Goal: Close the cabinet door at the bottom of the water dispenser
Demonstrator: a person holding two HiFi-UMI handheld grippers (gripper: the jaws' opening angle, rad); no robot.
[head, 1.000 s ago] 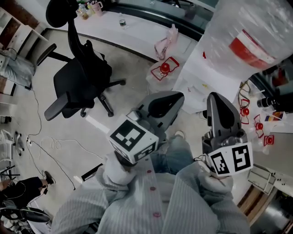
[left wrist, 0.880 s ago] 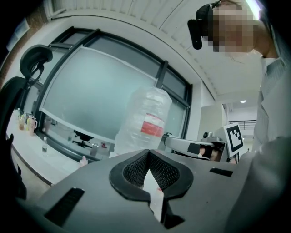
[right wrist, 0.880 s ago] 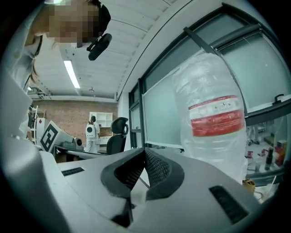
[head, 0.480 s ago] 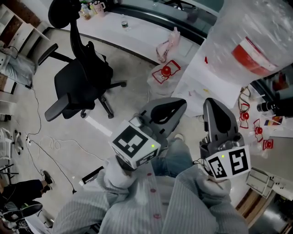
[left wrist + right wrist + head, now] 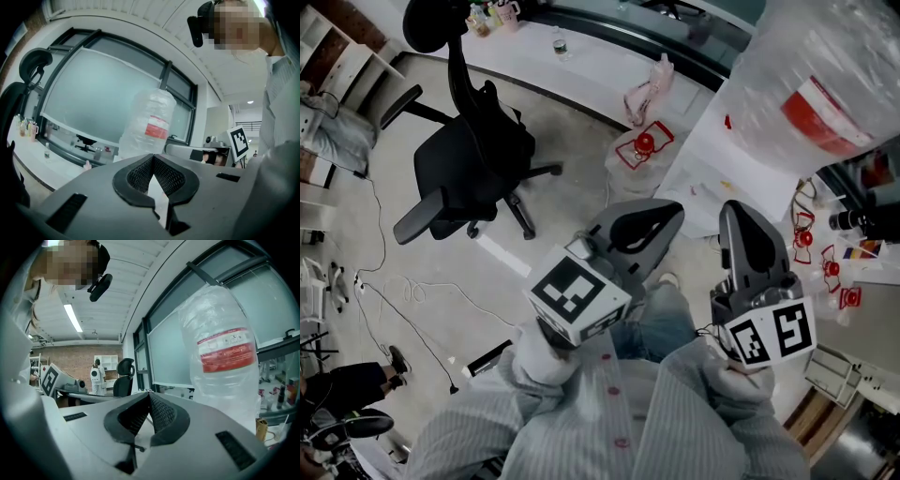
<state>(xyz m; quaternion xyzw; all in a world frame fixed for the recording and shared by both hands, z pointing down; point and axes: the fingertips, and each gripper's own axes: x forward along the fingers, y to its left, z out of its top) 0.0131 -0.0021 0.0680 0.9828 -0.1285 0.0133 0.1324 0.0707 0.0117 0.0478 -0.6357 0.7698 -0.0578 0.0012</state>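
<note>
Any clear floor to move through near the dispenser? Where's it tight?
Bare floor lies between the office chair and the red-and-white bag. Crowded: loose cables at left, and more red-and-white clutter right of the water bottle.

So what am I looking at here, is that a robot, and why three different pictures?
No robot: a person holds a pair of tongs in each hand. The head view comes from a camera on their head, looking down at the left tongs, the right tongs, a black office chair on the floor and a big water bottle. The two gripper views come from cameras riding on each pair of tongs. Both pairs are shut and hold nothing. No cabinet door shows here.
</note>
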